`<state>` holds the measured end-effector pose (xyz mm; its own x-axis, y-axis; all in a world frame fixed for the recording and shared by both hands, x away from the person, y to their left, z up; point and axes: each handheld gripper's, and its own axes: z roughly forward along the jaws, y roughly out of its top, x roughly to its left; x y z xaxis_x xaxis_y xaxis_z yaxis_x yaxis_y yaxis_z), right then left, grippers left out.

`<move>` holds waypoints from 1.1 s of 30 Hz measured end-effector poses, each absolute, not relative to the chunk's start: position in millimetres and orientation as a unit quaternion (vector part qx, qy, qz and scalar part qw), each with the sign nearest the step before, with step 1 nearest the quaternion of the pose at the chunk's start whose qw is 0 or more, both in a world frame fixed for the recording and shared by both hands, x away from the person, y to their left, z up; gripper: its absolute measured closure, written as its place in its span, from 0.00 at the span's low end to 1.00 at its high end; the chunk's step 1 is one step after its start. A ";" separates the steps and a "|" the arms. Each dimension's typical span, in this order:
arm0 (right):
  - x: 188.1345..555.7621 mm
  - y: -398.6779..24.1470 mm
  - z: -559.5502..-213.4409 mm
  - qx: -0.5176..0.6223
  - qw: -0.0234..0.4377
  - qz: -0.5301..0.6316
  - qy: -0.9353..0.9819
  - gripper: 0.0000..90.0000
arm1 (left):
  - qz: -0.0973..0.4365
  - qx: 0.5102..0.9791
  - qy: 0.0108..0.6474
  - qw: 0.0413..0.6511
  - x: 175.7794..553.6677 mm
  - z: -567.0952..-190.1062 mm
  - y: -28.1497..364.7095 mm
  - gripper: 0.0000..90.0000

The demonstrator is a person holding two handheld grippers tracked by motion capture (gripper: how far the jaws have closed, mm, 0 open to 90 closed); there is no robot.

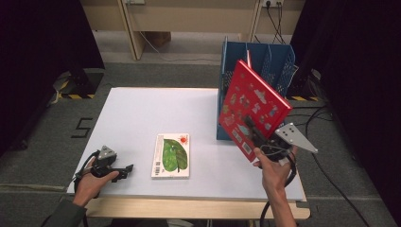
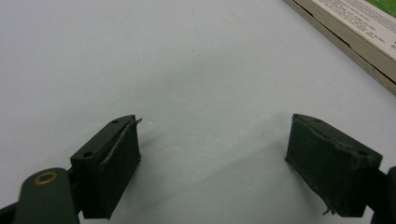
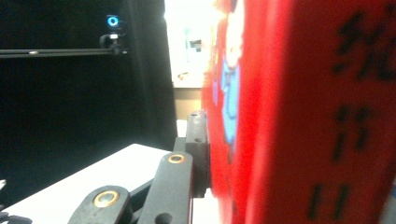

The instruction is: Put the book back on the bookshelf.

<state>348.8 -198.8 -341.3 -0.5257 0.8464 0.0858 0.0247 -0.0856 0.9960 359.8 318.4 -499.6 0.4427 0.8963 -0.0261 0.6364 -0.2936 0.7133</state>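
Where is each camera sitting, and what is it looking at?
High view: above the table, looking down; both hands, left tongs, right tongs gripping the red book.
Left gripper view: on the left tongs, facing the tabletop; two open black jaws.
Right gripper view: on the right tongs, along the red book.
Shared: the leaf book.

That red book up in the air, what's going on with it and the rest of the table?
A person is working at a white table with a gripper in each hand. The right gripper is clamped on a red book, holding it tilted in the air in front of a blue file rack at the table's far right. The left gripper rests at the near left of the table with its jaws open and nothing between them. A second book with a green leaf cover lies flat in the middle.
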 end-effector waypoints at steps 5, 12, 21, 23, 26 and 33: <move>348.3 -221.3 -336.5 0.384 0.343 0.632 0.580 0.88 | 0.194 0.780 0.491 0.335 359.8 -499.7 318.4 0.18; 356.9 -243.2 -333.5 0.405 0.364 0.622 0.562 0.88 | 0.194 0.780 0.491 0.335 359.8 -499.7 318.4 0.18; 376.7 -253.1 -333.8 0.431 0.371 0.613 0.549 0.88 | 0.194 0.780 0.491 0.335 359.8 -499.7 318.3 0.18; 381.8 -253.1 -333.6 0.433 0.375 0.612 0.545 0.88 | 0.194 0.780 0.491 0.335 359.8 -499.7 318.4 0.18; 388.2 -253.3 -333.6 0.436 0.379 0.609 0.544 0.88 | 0.194 0.780 0.491 0.335 359.8 -499.7 318.4 0.18; 400.6 -251.0 -336.0 0.449 0.375 0.607 0.538 0.88 | 0.194 0.780 0.491 0.335 359.9 -499.7 318.3 0.18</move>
<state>400.6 -251.0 -336.0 -0.3170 0.9377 0.1419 0.0276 -0.1404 0.9897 359.9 318.3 -499.7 0.4424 0.8965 -0.0259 0.6364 -0.2934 0.7134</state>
